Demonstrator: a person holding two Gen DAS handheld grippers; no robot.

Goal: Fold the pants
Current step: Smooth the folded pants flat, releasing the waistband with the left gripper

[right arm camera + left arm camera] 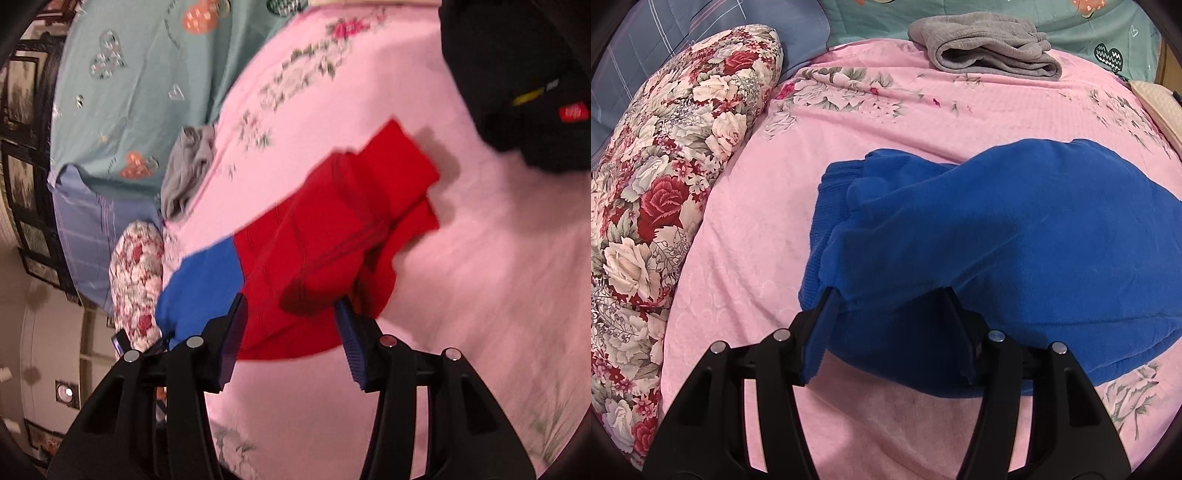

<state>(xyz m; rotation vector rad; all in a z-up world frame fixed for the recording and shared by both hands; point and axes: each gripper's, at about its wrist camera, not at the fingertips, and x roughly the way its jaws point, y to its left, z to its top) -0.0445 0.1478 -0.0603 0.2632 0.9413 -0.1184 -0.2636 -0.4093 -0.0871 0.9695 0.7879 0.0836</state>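
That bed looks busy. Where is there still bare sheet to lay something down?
Bare pink sheet lies between the floral pillow and the blue pants, and between those and the grey garment. It is crowded where the blue and red pants meet.

Home bedroom: bed, floral pillow

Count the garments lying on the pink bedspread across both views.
4: gray pants folded at the far edge; blue pants before the left tool; red garment before the right tool; dark garment at the right. Others may be hidden.
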